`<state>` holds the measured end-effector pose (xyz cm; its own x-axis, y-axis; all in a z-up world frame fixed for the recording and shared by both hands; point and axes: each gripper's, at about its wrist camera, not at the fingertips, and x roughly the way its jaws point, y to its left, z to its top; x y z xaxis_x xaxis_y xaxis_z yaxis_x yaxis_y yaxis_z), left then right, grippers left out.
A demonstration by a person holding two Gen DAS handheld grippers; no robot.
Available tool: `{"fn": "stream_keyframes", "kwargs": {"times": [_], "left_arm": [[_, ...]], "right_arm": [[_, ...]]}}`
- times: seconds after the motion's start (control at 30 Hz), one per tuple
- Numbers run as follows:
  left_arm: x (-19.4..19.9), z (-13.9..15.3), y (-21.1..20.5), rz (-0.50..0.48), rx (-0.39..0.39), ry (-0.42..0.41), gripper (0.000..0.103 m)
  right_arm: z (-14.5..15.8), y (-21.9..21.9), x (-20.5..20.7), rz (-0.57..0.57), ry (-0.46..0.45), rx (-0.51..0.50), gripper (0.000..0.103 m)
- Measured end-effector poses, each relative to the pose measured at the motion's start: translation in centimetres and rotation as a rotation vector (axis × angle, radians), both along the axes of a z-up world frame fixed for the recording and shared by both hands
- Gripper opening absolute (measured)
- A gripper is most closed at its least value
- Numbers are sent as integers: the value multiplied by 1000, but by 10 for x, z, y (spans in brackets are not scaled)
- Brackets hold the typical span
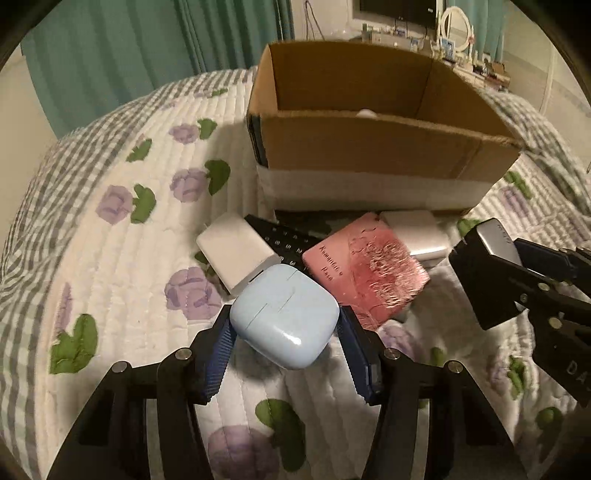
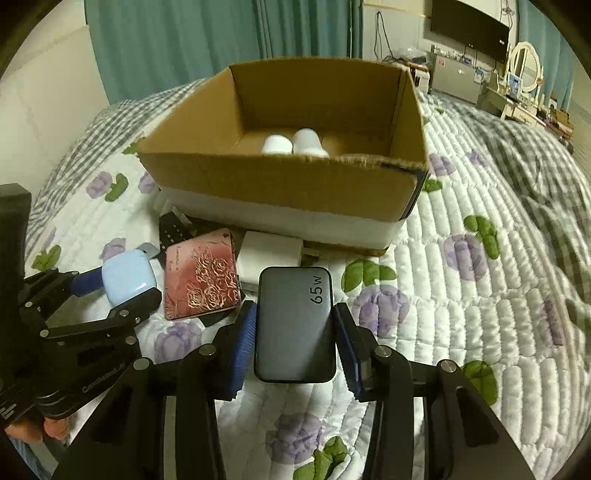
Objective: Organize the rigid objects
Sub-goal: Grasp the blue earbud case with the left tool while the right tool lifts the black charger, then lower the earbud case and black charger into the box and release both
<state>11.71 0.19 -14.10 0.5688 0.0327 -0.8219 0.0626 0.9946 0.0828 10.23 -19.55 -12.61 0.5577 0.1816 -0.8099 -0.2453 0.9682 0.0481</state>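
Clamped in right claw (image 2: 295, 332): charger (image 2: 295, 325), dense, slick, held by long sides. Left claw (image 1: 284, 332) pinching earbud case (image 1: 284, 314), light, glossy; box (image 2: 280, 177) at twelve o'clock.

Everything sits on a bed with a white quilt (image 2: 480, 295), stitched in rows, with purple flowers and green leaves, plus a grey gingham border. Behind the bed hang teal curtains (image 2: 177, 40). Off past the bed's far right corner there's a dark flat TV (image 2: 469, 26) on the wall, and below it a cluttered dresser with a round white-framed mirror (image 2: 524, 66).
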Motion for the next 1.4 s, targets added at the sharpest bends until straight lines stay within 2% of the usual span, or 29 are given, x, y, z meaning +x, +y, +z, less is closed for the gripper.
{"fn": "stream_keyframes", "kwargs": {"times": [0.5, 0.67, 0.9, 1.17, 1.4], "left_arm": [[-25, 86, -8, -64, -126, -156, 56], [-19, 120, -13, -71, -107, -230, 56], [4, 148, -19, -79, -85, -290, 56], [57, 151, -24, -83, -86, -290, 56], [111, 114, -26, -89, -55, -222, 56]], "right_arm": [[84, -6, -29, 16, -170, -7, 41], [119, -7, -28, 24, -245, 2, 41], [150, -10, -8, 33, -307, 2, 41], [163, -17, 37, 27, -341, -8, 41], [147, -23, 88, 22, -314, -10, 41]]}}
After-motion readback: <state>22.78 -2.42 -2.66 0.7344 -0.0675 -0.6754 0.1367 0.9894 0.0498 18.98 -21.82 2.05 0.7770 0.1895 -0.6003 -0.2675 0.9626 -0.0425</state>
